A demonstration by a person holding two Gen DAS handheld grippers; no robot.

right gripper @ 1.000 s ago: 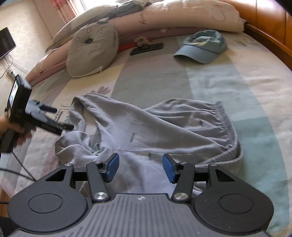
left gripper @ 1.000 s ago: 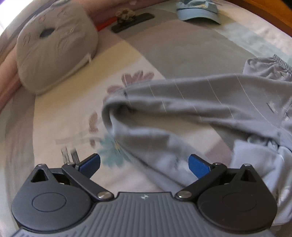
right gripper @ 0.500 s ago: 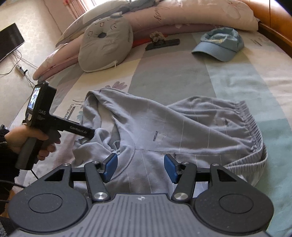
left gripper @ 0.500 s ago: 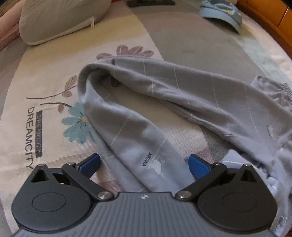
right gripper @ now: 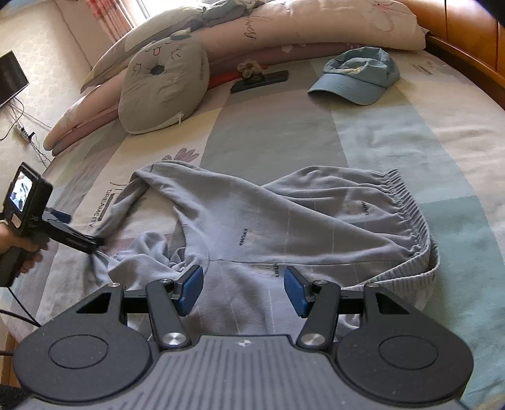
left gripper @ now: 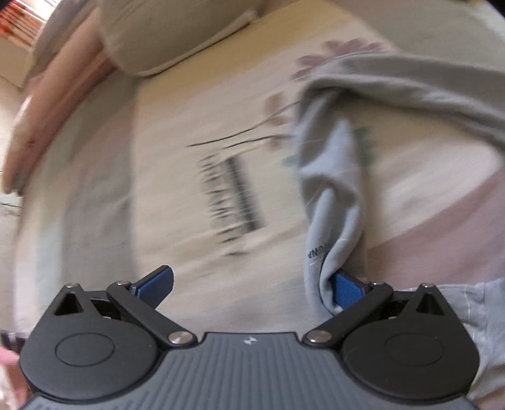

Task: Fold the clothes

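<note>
While the grey trousers (right gripper: 284, 220) lie crumpled across the bed (right gripper: 410, 132), the left gripper (left gripper: 249, 284) has its jaws wide apart, one pad touching a trouser leg. The right gripper (right gripper: 243, 290) hovers over the trousers, jaws open and empty. A blue cap (right gripper: 356, 79) sits beyond.

Trousers (right gripper: 284, 217) spread mid-bed (right gripper: 394, 132), cap (right gripper: 356, 79) placed behind right, cushion (right gripper: 164, 85) set behind left, pillows (right gripper: 315, 25) stacked furthest back.
</note>
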